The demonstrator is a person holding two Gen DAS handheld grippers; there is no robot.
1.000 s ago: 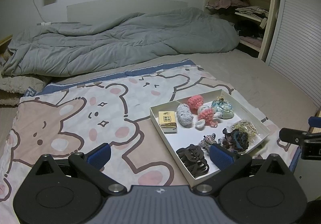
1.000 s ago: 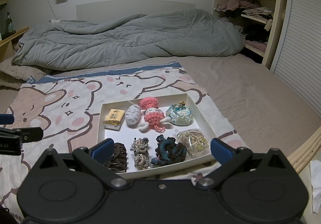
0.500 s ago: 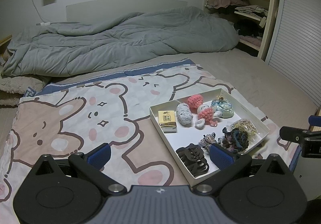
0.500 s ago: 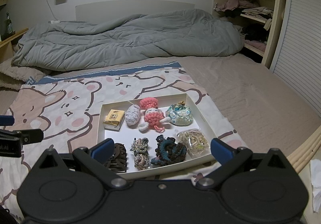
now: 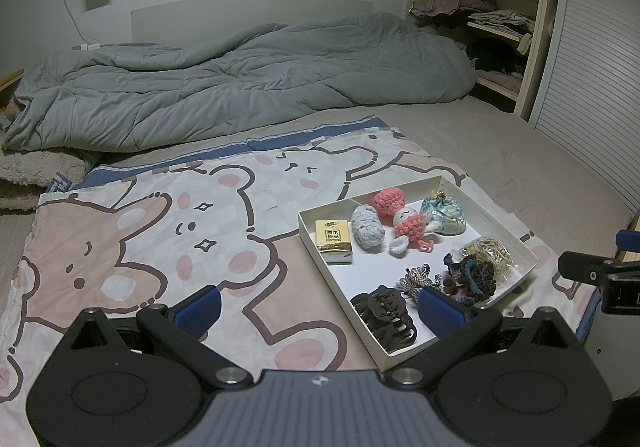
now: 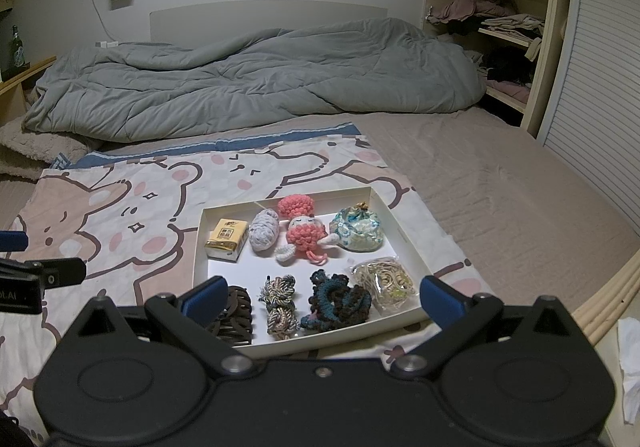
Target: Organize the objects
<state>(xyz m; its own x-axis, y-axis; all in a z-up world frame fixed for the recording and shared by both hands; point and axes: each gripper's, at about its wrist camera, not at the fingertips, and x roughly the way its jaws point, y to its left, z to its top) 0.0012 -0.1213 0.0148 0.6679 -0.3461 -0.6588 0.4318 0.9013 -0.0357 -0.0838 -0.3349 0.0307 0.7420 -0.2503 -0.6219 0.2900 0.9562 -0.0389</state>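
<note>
A: Start at the tools. How do they stand?

B: The right gripper (image 6: 320,297) has its blue pads spread wide with nothing between them, hanging over the near rim of the white tray (image 6: 404,225). The left gripper (image 5: 319,305) is just as wide and empty, above the bear-print sheet (image 5: 132,231); its right pad overlaps the tray's near corner in the left wrist view.

A: Where does the tray sit?

B: On the sheet, at about 12 o'clock from the right gripper and 2 o'clock from the left one.

A: And what lies inside?

B: Taking the tray's middle as the dial in the right wrist view: a yellow tissue pack (image 6: 226,239) at 10 o'clock, a grey yarn bundle (image 6: 264,231) just beside it, then a pink crochet doll (image 6: 304,233) near 12, touching a pale blue drawstring pouch (image 6: 357,231) at 2 o'clock.

A: The nearer row?

B: A dark brown hair claw (image 6: 236,313) at 7 o'clock, partly hidden by the left pad, a braided cord knot (image 6: 281,305) at 6, a dark teal scrunchie (image 6: 340,299) at 5, and a clear bag of beige cord (image 6: 386,281) at 4, by the right wall.

A: Beyond the tray?

B: A rumpled grey duvet (image 6: 248,87) across the head of the bed at 12 o'clock, and open shelves with folded clothes (image 6: 504,27) at 2 o'clock.
</note>
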